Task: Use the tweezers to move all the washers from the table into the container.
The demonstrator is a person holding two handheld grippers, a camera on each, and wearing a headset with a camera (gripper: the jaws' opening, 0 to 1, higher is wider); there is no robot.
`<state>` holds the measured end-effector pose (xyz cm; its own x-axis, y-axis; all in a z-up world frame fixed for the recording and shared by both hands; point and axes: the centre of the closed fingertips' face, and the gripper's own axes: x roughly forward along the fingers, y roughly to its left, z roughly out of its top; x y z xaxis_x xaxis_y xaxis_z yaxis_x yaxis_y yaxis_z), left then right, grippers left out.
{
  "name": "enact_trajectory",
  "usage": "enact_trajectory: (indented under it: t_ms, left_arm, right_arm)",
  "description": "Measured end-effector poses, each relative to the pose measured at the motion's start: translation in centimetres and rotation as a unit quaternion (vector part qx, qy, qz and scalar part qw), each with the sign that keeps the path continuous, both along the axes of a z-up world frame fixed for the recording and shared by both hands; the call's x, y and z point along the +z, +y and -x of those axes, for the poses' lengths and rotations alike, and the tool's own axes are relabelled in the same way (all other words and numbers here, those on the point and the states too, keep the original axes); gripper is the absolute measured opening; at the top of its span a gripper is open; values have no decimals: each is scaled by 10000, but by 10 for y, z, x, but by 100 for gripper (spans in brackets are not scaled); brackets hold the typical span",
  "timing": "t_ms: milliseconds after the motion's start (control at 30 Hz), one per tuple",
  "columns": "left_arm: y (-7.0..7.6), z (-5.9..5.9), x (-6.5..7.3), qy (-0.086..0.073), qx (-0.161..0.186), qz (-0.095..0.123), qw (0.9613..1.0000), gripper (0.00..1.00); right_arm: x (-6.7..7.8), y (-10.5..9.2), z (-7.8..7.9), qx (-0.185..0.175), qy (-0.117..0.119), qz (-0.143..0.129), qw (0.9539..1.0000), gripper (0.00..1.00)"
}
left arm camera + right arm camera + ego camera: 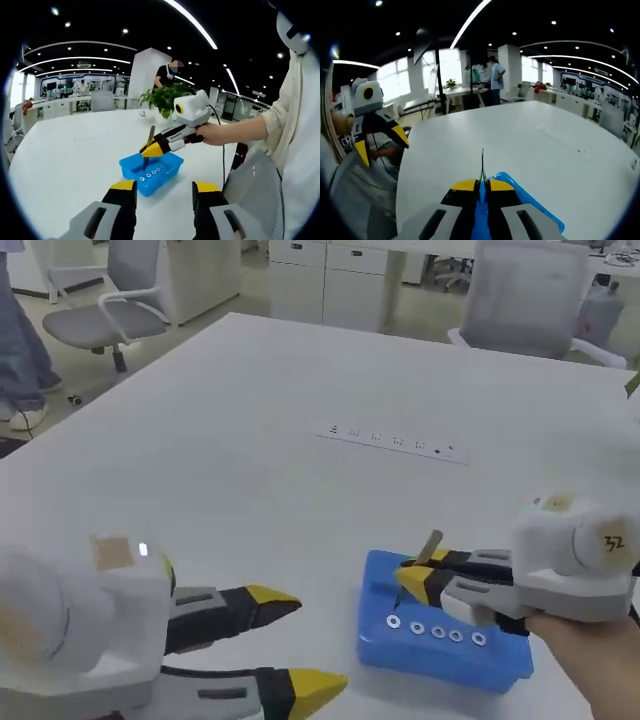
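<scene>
The right claw (pixel 412 575) is pinched narrow on the tweezers (pixel 430 547). In its own gripper view the two yellow tips sit almost together, with the thin tweezers (pixel 482 165) sticking straight out ahead between them. The blue container (pixel 440 662) sits right below that claw, and the tweezer point angles down into it. A row of washers (pixel 437 630) lies on the container floor, just under and a bit to the near side of the jaws.

The left claw (pixel 305 640) is spread wide and holds nothing. It's off to the left of the container, just above the white table (pixel 250 440), with its jaws aimed at the container. From its own view the container (pixel 131 169) is straight ahead, and the right claw (pixel 156 148) hangs over it. Nothing sits between the two claws but bare tabletop.

Beyond the right claw, further out on the table, there's a flat socket strip (pixel 392 441). An office chair (pixel 120 300) stands past the far edge, and a potted plant (pixel 162 97) shows behind the right claw in the left gripper view.
</scene>
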<state>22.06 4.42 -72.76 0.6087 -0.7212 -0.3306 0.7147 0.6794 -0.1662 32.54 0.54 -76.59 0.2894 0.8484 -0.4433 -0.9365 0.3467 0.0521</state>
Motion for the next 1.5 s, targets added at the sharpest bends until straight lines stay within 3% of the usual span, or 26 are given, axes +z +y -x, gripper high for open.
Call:
enact_trajectory:
  t_ms: [167,300,533,767,1000,1233,1333,1500]
  left_arm:
    - [-8,-2,17,-74,-91,258,9996,36]
    - [-16,0,25,-103,-249,326,9991,33]
    - [-31,1,33,-88,-697,259,9972,24]
    - [-49,6,30,-34,-1182,54,9930,19]
    - [-68,16,23,61,-1695,-127,9854,17]
    - [-85,28,14,286,-2149,-288,9758,16]
    - [-90,31,7,287,-2321,-474,9711,14]
    - [-100,35,-1,353,-2569,-564,9641,10]
  right_arm:
    - [20,-8,20,113,-133,-164,9997,3]
    - [26,-15,35,245,-107,-200,9994,3]
    - [20,-22,73,791,108,-38,9968,3]
    - [7,-26,100,1238,347,172,9915,3]
    - [-6,-28,127,1866,249,555,9805,3]
    - [-12,-28,143,2142,345,658,9740,3]
    - [-14,-29,147,2229,331,738,9715,4]
    - [-21,-35,153,2275,264,961,9687,3]
